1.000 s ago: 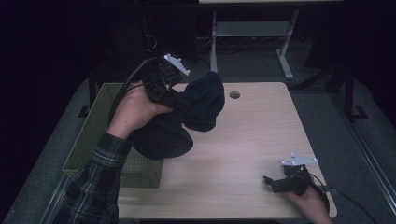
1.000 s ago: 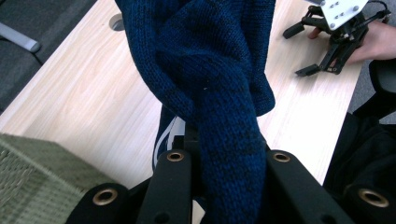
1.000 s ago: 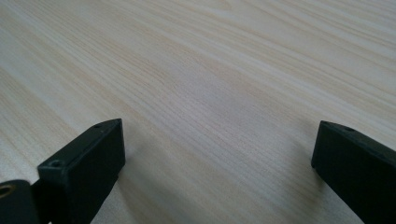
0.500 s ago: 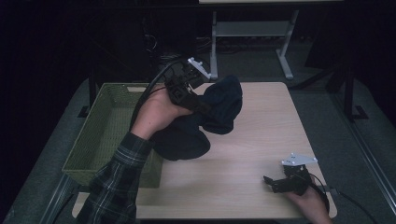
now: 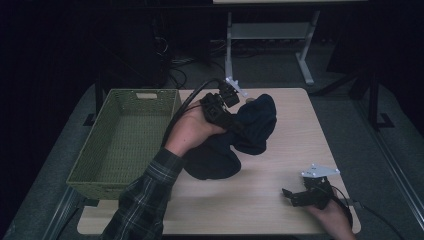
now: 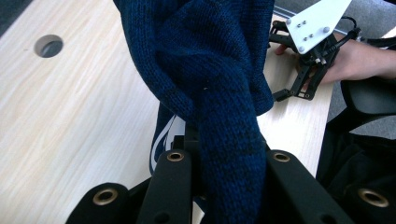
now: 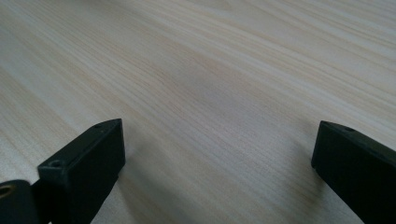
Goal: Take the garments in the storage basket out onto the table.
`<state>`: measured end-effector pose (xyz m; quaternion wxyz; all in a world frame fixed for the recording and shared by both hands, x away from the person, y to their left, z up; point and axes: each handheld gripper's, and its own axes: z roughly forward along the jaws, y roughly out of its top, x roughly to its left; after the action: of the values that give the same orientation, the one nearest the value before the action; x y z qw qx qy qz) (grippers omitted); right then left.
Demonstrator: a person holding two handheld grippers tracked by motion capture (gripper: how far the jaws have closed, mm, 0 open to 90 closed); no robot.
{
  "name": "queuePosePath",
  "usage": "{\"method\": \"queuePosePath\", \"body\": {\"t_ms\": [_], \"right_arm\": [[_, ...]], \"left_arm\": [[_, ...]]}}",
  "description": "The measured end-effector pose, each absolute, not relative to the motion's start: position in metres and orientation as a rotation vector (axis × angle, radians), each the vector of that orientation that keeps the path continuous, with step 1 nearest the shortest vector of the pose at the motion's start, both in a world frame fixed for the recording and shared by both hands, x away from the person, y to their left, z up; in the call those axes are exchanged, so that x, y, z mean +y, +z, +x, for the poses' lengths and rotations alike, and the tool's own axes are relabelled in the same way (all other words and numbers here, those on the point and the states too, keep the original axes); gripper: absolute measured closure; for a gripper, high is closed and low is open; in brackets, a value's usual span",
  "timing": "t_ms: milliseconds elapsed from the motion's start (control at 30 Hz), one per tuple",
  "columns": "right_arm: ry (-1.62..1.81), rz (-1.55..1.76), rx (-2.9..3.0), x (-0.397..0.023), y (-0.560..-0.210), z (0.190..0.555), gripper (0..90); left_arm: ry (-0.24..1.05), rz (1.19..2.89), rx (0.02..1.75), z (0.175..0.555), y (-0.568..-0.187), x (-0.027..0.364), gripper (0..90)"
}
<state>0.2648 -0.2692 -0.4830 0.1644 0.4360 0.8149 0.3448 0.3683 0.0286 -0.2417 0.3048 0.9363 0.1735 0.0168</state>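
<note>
Left gripper (image 5: 235, 122) carried sweater (image 5: 250, 125) rightward, basket (image 5: 125, 100) uncovered

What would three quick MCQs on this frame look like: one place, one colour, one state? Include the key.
1. Where does the green basket sit?
A. at the table's left edge
B. on the table's far right corner
C. under the right claw

2. What colour is the knit garment?
A. red
B. dark blue
C. white

3. How does the right claw stand?
A. shut on the garment
B. shut on the basket rim
C. open, holding nothing

Key:
1 A, the high view shows the basket along the left edge of the table.
2 B, the left gripper view shows dark blue knit close up.
3 C, the right gripper view shows its jaws wide apart over bare wood, while the left claw is the one clamped on the garment.
</note>
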Motion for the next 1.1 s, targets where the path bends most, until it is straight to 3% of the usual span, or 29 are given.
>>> {"method": "queuePosePath", "body": {"t_ms": [600, 1100], "right_arm": [[0.983, 1.240, 2.324, -0.269, -0.483, 0.265, 2.1], [0.984, 1.235, 2.325, -0.269, -0.483, 0.265, 2.1]], "left_arm": [[-0.102, 2.482, 0.380, 0.364, -0.283, -0.021, 78.5], [-0.196, 2.466, 0.408, 0.377, -0.328, -0.034, 78.5]]}}
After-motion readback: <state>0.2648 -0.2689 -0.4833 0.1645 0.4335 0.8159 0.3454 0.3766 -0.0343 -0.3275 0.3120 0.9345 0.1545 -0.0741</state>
